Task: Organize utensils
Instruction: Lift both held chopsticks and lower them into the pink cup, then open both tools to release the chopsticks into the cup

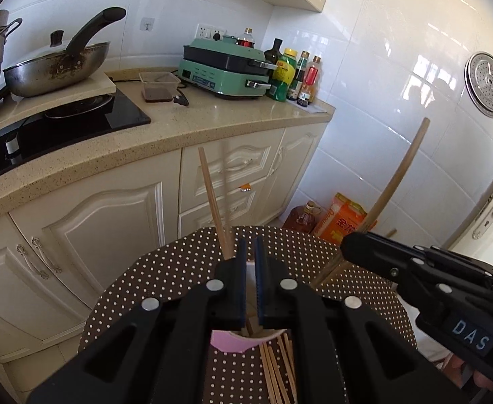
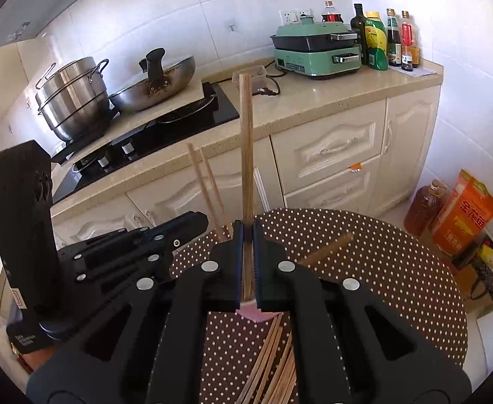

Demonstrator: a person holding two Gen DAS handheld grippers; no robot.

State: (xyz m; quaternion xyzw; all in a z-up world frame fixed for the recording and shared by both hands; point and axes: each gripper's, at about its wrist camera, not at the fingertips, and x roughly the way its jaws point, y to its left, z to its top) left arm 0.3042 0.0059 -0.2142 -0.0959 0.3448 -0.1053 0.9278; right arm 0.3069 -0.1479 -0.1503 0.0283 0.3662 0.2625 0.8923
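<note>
Chopsticks going into the pink cup

The right gripper (image 2: 246, 235) is clamped on a long brown wooden chopstick (image 2: 245, 141) pointing to twelve o'clock above the pink paper cup (image 2: 253, 313). The left gripper (image 1: 250, 252), jaws closed, seems to pinch the cup's rim on the dotted brown tablecloth (image 2: 381, 269). Loose pale wooden chopsticks (image 2: 273, 363) lie at six o'clock. Best to lower the tip straight in, steadying the cup.

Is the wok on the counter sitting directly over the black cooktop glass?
No, the wok rests on a beige slab raised above the cooktop.
</note>
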